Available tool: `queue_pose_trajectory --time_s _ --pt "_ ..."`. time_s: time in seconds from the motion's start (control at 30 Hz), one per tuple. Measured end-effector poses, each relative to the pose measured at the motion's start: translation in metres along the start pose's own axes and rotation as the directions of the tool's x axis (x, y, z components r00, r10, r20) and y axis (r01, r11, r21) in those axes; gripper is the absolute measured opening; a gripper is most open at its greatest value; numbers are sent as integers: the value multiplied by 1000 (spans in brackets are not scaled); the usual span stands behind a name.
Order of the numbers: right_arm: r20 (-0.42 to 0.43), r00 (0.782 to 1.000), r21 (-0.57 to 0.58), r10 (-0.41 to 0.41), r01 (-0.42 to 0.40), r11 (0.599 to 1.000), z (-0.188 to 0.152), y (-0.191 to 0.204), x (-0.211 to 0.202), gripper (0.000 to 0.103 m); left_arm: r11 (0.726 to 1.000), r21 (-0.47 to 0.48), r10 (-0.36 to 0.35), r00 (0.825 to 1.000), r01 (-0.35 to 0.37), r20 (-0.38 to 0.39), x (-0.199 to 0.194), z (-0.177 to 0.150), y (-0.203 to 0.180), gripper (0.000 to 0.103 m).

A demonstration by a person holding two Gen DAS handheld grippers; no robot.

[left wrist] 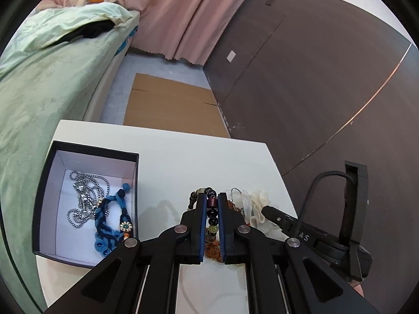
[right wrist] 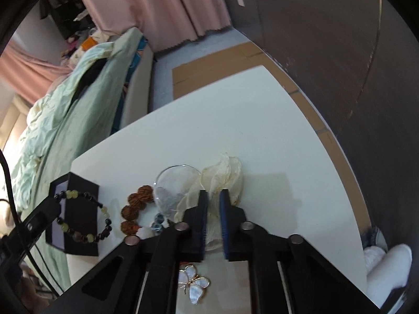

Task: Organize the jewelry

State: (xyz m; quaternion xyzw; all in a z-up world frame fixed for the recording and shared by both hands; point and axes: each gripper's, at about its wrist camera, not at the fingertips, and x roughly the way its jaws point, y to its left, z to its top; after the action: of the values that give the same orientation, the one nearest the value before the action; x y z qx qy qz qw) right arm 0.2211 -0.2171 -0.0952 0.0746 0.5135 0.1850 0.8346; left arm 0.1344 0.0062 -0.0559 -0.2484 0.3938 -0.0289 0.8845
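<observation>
over the white table (left wrist: 162,157), left gripper (left wrist: 212,204) clenched on the bead bracelet (left wrist: 212,213), lifted clear. box (left wrist: 136,172) sits to its left, chain (left wrist: 83,196) and blue braid (left wrist: 110,219) already inside. right gripper (right wrist: 214,204) pinches the cream hair tie (right wrist: 222,172). best: carry bracelet over the box centre, lower, then release.

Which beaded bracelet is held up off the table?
The bracelet of dark and pale yellow beads, clamped in the left gripper; the reddish-brown knobbly seed bracelet lies on the white table.
</observation>
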Motion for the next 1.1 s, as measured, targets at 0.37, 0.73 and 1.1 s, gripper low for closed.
queue_pose_trajectory --time_s 0.37,0.73,1.1 --pt "89 973 60 215 -220 974 -3 -5 -33 4 1000 -1 0 999 1 54 -28 -1 1 8" --pt "160 954 46 254 -264 964 -8 7 -54 4 999 -34 -14 991 19 130 -64 10 19 8" --pt "286 861 -67 420 -419 906 -4 55 -95 4 997 -71 8 983 5 183 -87 20 44 8"
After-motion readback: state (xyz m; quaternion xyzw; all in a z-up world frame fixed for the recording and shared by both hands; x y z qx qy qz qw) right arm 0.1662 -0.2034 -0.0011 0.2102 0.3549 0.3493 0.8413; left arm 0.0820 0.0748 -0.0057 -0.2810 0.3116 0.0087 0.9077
